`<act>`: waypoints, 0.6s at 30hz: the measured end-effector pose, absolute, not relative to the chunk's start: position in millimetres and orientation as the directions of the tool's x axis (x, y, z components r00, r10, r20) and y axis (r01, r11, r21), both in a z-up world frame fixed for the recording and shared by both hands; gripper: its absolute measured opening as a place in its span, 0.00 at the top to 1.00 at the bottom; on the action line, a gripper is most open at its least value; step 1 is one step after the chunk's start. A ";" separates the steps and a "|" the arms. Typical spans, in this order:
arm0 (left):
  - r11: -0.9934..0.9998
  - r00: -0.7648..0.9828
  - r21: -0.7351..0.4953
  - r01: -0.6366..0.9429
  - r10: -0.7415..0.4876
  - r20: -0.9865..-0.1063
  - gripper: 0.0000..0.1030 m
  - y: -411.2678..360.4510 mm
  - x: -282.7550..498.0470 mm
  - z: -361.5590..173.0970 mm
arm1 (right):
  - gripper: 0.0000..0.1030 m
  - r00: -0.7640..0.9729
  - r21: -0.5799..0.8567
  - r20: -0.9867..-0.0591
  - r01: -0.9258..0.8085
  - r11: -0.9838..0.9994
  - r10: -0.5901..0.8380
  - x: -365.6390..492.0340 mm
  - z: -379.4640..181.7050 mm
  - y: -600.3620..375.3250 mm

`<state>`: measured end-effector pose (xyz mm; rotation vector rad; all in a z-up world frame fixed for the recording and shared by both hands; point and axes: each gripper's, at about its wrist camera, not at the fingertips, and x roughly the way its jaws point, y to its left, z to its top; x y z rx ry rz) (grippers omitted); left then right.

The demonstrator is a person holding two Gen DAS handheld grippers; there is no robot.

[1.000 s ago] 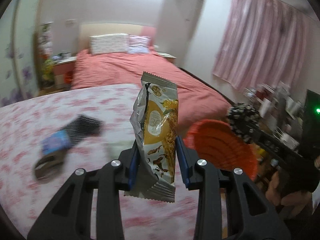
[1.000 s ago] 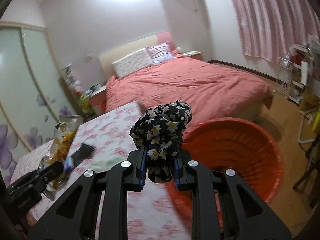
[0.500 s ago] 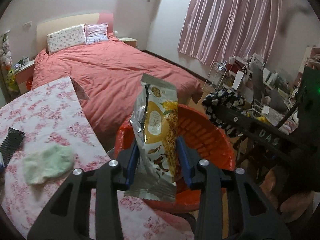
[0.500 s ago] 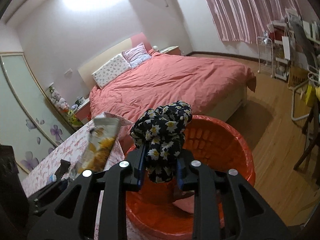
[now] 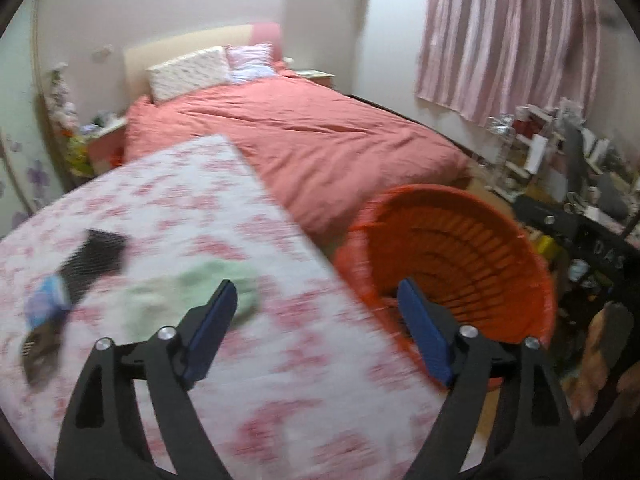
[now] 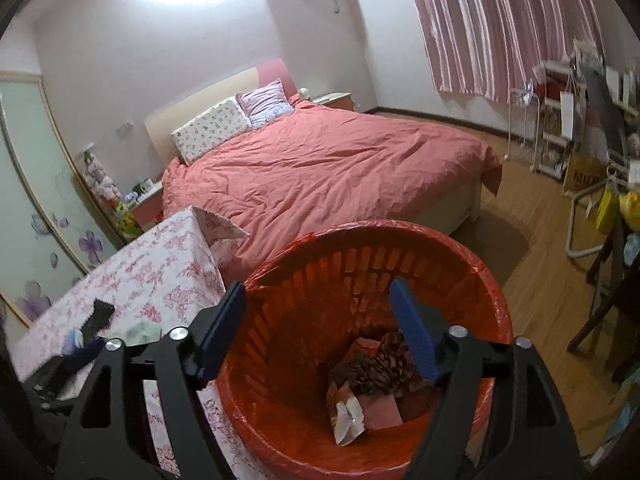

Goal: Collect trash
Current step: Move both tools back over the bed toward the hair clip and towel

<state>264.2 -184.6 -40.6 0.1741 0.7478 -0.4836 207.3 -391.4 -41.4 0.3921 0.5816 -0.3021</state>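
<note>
Both our grippers have let go since half a second ago: the snack packet and the flowered cloth are gone from between the pads. Our left gripper [image 5: 316, 300] now stands with its blue pads wide apart and nothing between them, above the edge of the table [image 5: 168, 208] with the pink flowered cloth. Our right gripper [image 6: 318, 300] is spread wide too and holds nothing, directly over the orange bin [image 6: 472, 256].

At the bottom of the bin we see the trash [image 6: 372, 384]: a crumpled light packet, a pink flat piece and a dark patterned heap; we cannot tell if the heap is the flowered cloth. The bin is round, with slotted plastic walls and a thin orange liner over the rim.

The left view is blurred. On the table lie a pale green soft wad [image 5: 188, 288] and a dark object with a blue part [image 5: 76, 276], whose shape we cannot make out. Behind is a bed [image 6: 320, 168] with a wrinkled salmon cover.
</note>
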 end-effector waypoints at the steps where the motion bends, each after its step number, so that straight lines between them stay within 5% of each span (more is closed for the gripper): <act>1: 0.888 0.648 0.004 0.459 -0.332 -0.686 0.18 -172.4 263.5 -40.4 | 0.20 0.794 0.254 -0.584 0.377 0.891 -0.169 208.4 -41.3 -385.8; 18: 0.996 0.675 0.083 0.035 0.037 -0.737 0.17 65.4 303.2 -66.0 | 0.18 0.745 0.172 -0.667 0.167 0.971 -0.010 236.0 -55.4 -271.5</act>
